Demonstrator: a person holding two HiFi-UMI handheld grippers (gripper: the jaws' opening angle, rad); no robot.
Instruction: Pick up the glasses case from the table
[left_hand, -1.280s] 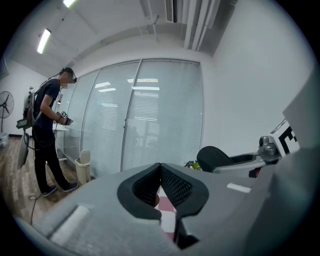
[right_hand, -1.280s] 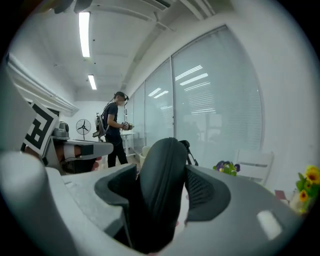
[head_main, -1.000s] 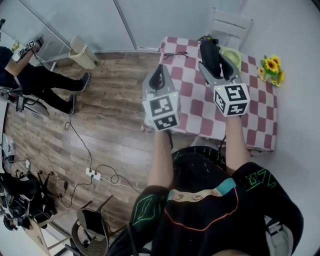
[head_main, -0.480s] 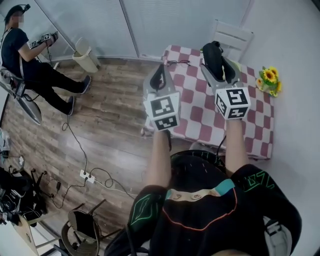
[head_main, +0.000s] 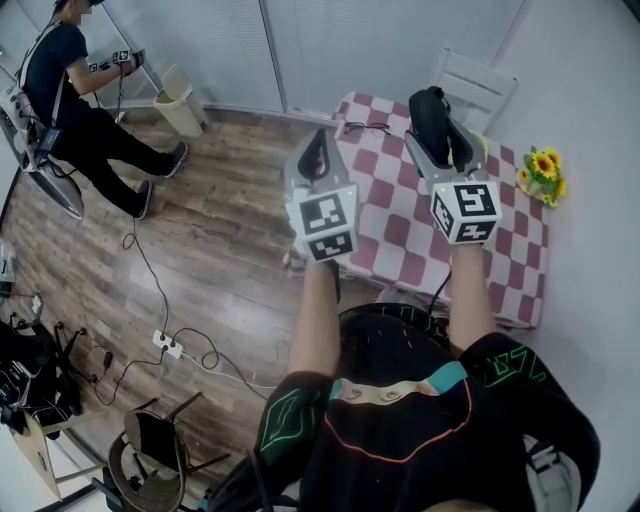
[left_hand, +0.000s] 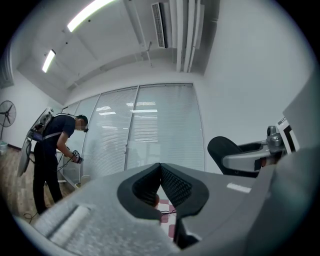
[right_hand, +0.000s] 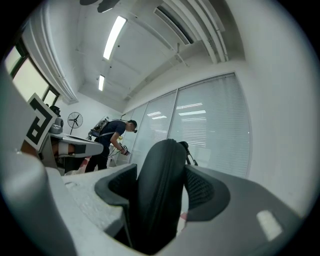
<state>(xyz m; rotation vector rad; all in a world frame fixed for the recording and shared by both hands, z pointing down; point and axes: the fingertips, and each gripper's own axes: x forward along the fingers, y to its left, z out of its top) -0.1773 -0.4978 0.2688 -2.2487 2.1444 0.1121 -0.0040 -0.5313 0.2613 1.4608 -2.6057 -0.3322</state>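
Observation:
The black zip glasses case (head_main: 425, 106) stands upright, clear of the checked table (head_main: 400, 222), with my right gripper (head_main: 437, 132) shut on it. In the right gripper view the case (right_hand: 159, 186) fills the gap between both ribbed pads of the right gripper (right_hand: 162, 192). My left gripper (head_main: 317, 142) hangs beside it over the table's left edge. It is shut, its pads (left_hand: 172, 184) meeting at the tips with nothing between them. From the left gripper view the case (left_hand: 226, 148) shows at the right.
A pair of glasses (head_main: 362, 127) lies at the table's far left. Sunflowers (head_main: 543, 165) and a green object (head_main: 477, 146) sit at its right. A white chair (head_main: 470, 85) stands behind. A person (head_main: 70, 80), a bin (head_main: 183, 100) and floor cables (head_main: 170, 345) are at the left.
Both grippers have risen a little, and the case went up with the right one. The person at the far left has come further into view.

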